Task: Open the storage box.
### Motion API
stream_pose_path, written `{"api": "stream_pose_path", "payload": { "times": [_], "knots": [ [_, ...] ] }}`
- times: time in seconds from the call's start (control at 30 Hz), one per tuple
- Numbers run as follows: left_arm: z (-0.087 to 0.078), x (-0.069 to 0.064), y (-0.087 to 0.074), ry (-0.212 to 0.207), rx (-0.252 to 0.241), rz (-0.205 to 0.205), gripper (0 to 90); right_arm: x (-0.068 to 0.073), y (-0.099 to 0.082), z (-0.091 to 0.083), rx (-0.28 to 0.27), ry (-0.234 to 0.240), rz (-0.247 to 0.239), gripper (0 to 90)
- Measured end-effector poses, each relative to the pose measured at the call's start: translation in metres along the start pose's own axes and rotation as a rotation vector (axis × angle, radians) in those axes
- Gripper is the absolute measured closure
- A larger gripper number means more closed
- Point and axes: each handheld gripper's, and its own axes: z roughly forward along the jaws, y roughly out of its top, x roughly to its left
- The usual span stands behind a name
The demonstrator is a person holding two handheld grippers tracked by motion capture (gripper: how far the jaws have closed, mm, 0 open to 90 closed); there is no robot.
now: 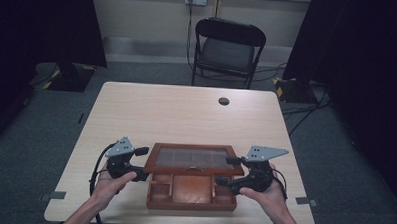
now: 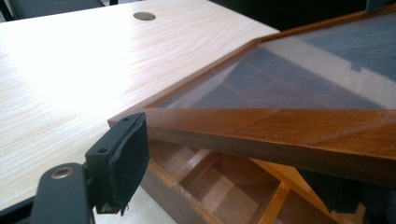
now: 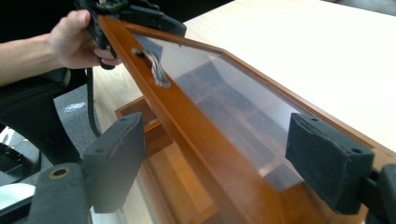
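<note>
Left gripper [image 1: 145, 164] at the left end of the wooden box [image 1: 192, 192]: its jaws straddle the front rail of the glass lid [image 1: 195, 159], one pad [image 2: 127, 154] just outside the lid's corner, the other mostly hidden under the rail. Whether the pads press on the wood cannot be told.

Right gripper [image 1: 225, 170] at the box's right end: jaws spread wide, both pads [image 3: 116, 158] standing clear of the lid's front rail, which passes between them without contact. Released, no grip.

Lid raised at the front, tilted up over the box, hinged along the far side. A small metal handle [image 3: 156, 69] sits on the front rail.

Box stands open near the front edge of the light wood table [image 1: 186, 111], compartments showing beneath the lid. A black folding chair [image 1: 227, 49] stands beyond the table's far side.
</note>
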Motion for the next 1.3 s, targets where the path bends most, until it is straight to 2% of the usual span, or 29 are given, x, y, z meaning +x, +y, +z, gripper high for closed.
{"api": "stream_pose_path", "payload": {
  "times": [0.03,0.13,0.47,0.63,0.67,0.83,0.9,1.07,1.3],
  "knots": [
    [0.000,0.001,0.001,-0.004,0.002,-0.002,23.0,-0.001,0.000,0.000,-0.002,-0.022,-0.005,20.1],
    [0.001,0.002,0.004,-0.026,0.004,-0.009,25.4,-0.003,0.000,-0.001,-0.007,-0.044,-0.007,20.0],
    [0.004,0.004,0.009,-0.024,0.032,0.000,25.8,-0.014,0.000,0.003,0.001,-0.052,-0.005,19.8],
    [0.004,0.007,0.012,-0.019,0.022,-0.009,28.2,-0.019,0.001,0.001,-0.004,-0.075,-0.006,20.8],
    [0.004,0.008,0.014,-0.022,0.027,-0.001,28.6,-0.020,0.001,0.001,-0.002,-0.087,-0.003,20.8],
    [0.004,0.012,0.015,-0.038,0.016,-0.015,30.0,-0.031,0.000,-0.002,-0.014,-0.108,0.018,23.1],
    [0.004,0.015,0.018,-0.054,0.013,-0.027,30.3,-0.035,-0.001,-0.003,-0.028,-0.107,0.030,24.8],
    [0.004,0.019,0.024,-0.061,0.015,-0.010,30.8,-0.042,0.001,-0.003,-0.038,-0.104,0.041,29.5],
    [0.008,0.027,0.024,-0.083,-0.002,-0.035,32.1,-0.050,0.004,0.001,-0.054,-0.093,0.061,32.8]
  ]
}}
